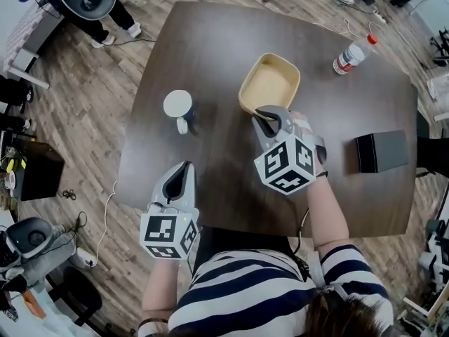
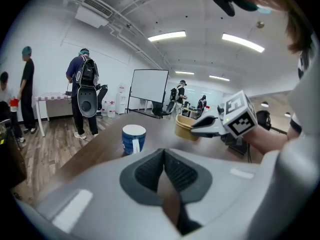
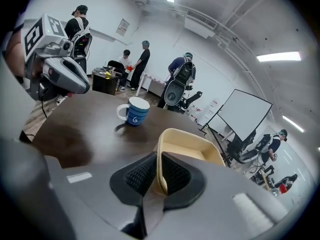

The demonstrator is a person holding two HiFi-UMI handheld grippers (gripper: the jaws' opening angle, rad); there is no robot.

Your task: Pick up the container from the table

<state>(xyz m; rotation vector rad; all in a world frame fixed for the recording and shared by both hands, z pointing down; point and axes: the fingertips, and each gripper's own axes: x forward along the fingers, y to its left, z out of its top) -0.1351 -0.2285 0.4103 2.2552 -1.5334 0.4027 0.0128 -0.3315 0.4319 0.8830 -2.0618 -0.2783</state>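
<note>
The beige rectangular container hangs tilted above the dark table, empty inside. My right gripper is shut on the container's near rim; in the right gripper view the thin wall of the container runs between the two pads. In the left gripper view the container shows lifted off the table with the right gripper clamped on it. My left gripper hovers over the table's near edge, shut, with nothing between its jaws.
A blue mug with a white inside stands left of the container. A plastic bottle with a red cap lies at the far right, a black box at the right. People and chairs stand beyond the table.
</note>
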